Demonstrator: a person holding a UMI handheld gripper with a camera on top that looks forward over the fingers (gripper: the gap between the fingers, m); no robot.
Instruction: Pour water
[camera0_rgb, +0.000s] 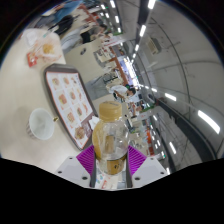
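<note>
Between the two pads (88, 157), gripping a clear bottle (110, 135) with yellowish liquid, so the gripper (110, 165) clenched on its lower body. Holding it raised and roughly upright above the pale table (25, 85), probably to keep the liquid inside until reaching a vessel. Beyond it, lying on the table, a menu card (68, 95); beside that a small white cup (42, 122), possibly the pouring target, though hard to confirm.

**Bright indoor light, strong fisheye bend**

Long ceiling lights (178, 98) glare white overhead. Table (25, 85) washed pale, shadows faint. Straight lines curve hard toward the rim. Bottle (110, 135) fairly sharp; far background soft and smeared.
</note>
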